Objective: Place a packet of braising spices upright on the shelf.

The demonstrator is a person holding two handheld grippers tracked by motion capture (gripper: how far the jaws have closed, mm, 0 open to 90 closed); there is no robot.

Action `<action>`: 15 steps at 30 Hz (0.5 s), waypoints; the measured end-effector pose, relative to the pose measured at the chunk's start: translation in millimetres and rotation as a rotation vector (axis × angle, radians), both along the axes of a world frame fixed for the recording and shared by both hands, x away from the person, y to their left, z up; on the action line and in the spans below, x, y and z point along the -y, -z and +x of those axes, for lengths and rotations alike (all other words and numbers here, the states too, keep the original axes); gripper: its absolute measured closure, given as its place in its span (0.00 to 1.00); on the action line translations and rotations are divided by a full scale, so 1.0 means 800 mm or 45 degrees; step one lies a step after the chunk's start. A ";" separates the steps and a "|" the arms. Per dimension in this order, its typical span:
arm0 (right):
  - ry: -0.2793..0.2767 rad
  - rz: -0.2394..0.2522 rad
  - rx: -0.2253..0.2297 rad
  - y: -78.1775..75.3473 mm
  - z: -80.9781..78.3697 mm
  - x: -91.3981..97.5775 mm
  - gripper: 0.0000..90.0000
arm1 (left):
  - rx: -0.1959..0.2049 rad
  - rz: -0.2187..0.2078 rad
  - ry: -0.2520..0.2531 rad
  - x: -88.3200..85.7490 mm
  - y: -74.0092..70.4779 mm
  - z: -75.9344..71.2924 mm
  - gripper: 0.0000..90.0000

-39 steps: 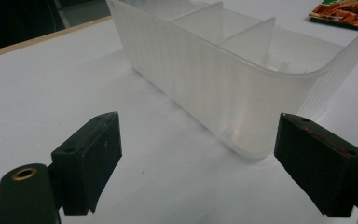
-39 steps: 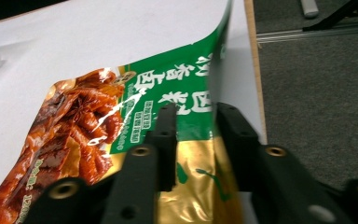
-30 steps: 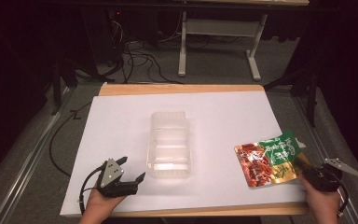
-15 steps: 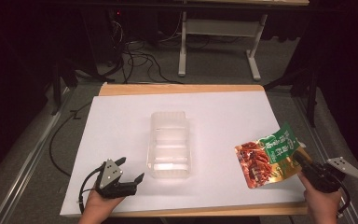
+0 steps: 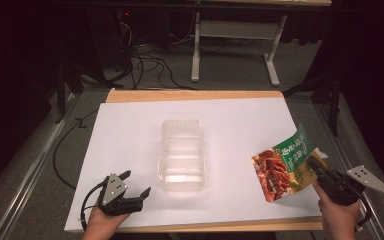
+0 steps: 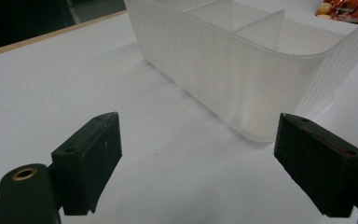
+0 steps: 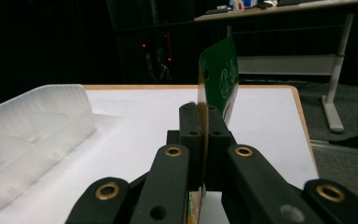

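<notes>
— Where is the snack pouch (image 5: 285, 167) right now?

— At the right side of the tabletop (image 5: 130, 140), lifted off the white surface and tilted, its green top edge highest and the printed food picture facing the middle. The right gripper (image 5: 316, 167) has it by its right edge, near the front corner of the tabletop.

— How firmly is it held?

— In the right gripper view the jaws are clamped together on the thin edge of the snack pouch (image 7: 218, 77), which stands up between them.

— And the other hand?

— The left gripper (image 5: 136, 184) rests low at the front left of the tabletop, jaws spread wide with nothing between them. In the left gripper view they point at the near end of the clear plastic container (image 6: 242, 60).

— Where does that container sit?

— In the middle of the tabletop, lengthwise away from the person, well apart from the pouch. Its compartments look empty.
</notes>
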State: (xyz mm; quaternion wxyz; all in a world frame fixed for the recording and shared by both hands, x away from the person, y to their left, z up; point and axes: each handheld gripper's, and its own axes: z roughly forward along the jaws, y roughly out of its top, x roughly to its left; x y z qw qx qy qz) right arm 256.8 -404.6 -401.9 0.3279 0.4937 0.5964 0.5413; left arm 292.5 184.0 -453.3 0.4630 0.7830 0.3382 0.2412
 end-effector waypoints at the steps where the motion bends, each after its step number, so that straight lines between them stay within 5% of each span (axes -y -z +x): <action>1: -0.007 -0.002 0.008 -0.001 0.001 -0.002 1.00 | 0.001 0.001 -0.007 -0.002 0.000 -0.002 0.17; 15: -0.114 0.003 0.075 -0.016 0.007 -0.032 1.00 | 0.000 0.006 -0.043 -0.014 0.000 -0.012 0.17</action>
